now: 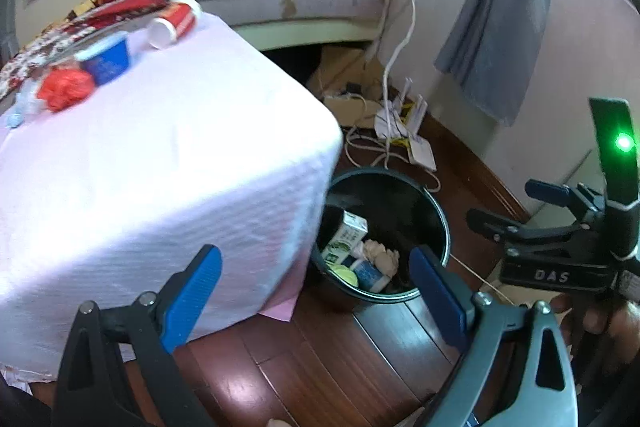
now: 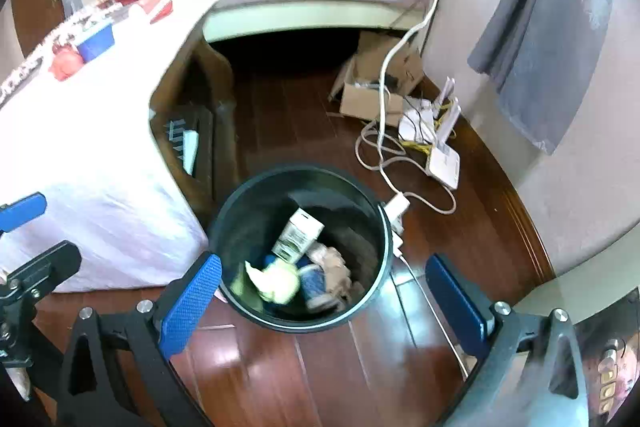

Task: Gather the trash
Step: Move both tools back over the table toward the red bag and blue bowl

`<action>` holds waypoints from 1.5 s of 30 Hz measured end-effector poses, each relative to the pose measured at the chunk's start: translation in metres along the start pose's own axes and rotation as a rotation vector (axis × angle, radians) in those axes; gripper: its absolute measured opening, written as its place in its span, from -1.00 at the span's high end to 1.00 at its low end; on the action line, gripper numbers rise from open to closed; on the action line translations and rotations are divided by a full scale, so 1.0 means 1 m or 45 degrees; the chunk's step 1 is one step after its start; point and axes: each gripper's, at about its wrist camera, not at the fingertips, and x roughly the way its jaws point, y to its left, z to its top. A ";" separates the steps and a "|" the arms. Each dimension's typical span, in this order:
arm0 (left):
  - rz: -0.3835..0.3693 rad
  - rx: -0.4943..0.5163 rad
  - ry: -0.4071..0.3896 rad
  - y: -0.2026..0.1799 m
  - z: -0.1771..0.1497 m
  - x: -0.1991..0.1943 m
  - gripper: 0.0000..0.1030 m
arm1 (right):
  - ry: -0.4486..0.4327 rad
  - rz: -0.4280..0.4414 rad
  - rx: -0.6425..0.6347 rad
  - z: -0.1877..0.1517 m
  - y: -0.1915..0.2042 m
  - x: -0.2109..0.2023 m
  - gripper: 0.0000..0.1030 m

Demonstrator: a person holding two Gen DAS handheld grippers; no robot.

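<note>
**Trash collection partly complete; items remained on the table**

The dark bin stood on the wood floor just beside the corner of the cloth-covered table. Inside it lay a milk carton, a blue-and-white cup, a crumpled tissue and a blurred yellow-green item that could not be identified. These I judged to be trash already collected.

The right gripper was positioned above the bin's near rim, its blue pads spread wide with nothing between them. The left gripper was likewise wide apart and empty, near the table corner and the bin.

Outstanding items were seen at the far end of the table: a red paper cup lying on its side, a blue cup upright, a crumpled red-orange wad touching the blue cup, and small pale scraps near the table edge, too blurred to name.

Judgement: roughly half of the visible trash was in the bin. At least four pieces were left to be fetched from the table, well apart from both grippers. Cables and a router on the floor were not taken as trash.
</note>
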 end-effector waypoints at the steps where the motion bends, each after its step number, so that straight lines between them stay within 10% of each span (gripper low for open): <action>1: 0.012 -0.009 -0.020 0.007 0.001 -0.008 -0.86 | -0.016 0.007 0.000 0.002 0.004 -0.005 -1.00; 27: 0.395 -0.317 -0.209 0.241 0.029 -0.074 -0.69 | -0.288 0.309 -0.271 0.131 0.219 -0.025 -1.00; 45: 0.392 -0.263 -0.167 0.268 0.100 0.008 -0.69 | -0.260 0.273 -0.267 0.201 0.246 0.052 -0.99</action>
